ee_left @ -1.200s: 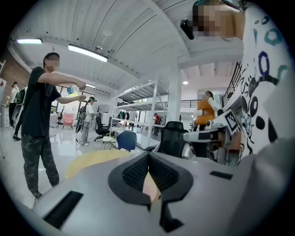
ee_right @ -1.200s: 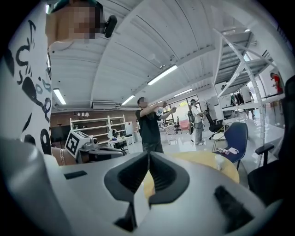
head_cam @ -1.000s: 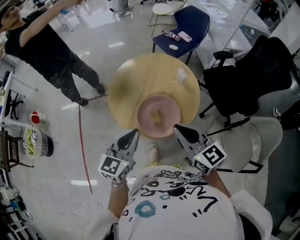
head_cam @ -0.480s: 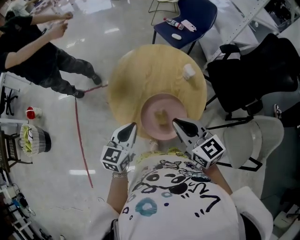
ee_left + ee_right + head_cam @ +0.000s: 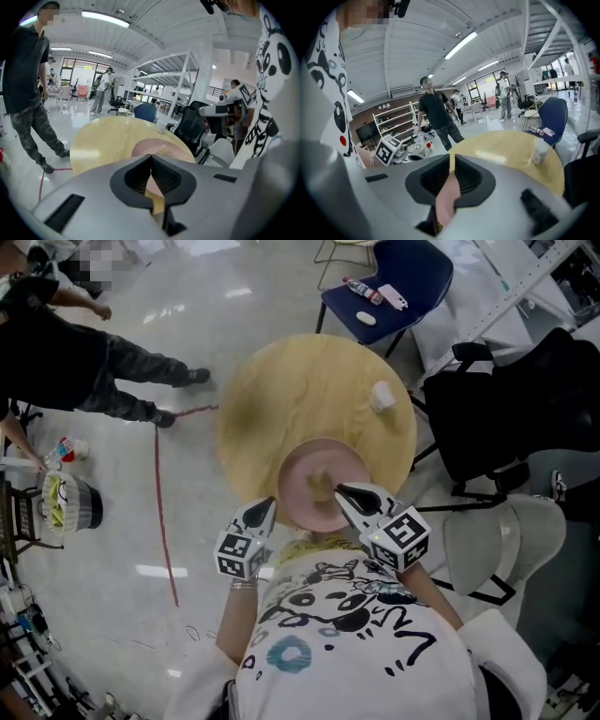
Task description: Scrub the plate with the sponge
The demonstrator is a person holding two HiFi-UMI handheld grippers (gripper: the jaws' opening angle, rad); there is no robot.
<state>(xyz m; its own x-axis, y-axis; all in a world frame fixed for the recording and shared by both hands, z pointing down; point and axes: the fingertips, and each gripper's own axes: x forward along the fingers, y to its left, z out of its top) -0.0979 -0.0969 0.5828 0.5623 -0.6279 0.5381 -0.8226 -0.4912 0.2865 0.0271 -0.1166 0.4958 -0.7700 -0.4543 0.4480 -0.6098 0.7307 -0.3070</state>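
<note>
Head view: A pink plate (image 5: 302, 468) sits on the round table (image 5: 291, 395), at the edge nearest the person. The sponge (image 5: 322, 486) lies on the plate, near its centre. The left gripper (image 5: 268, 505) points at the plate's near-left rim. The right gripper (image 5: 343, 490) reaches over the plate's near-right part, its tip just beside the sponge; contact cannot be confirmed. A cup (image 5: 381, 397) stands at the table's far right.

Left gripper view: The left gripper (image 5: 151, 158) has its jaws closed tip to tip, with nothing gripped. The plate (image 5: 157, 146) and the table show beyond them.

Right gripper view: The right gripper (image 5: 451, 158) has its jaws closed to a thin slit, with nothing gripped. Pink plate surface (image 5: 449, 192) shows below the tips, and the cup (image 5: 539, 152) beyond them at the right.
</note>
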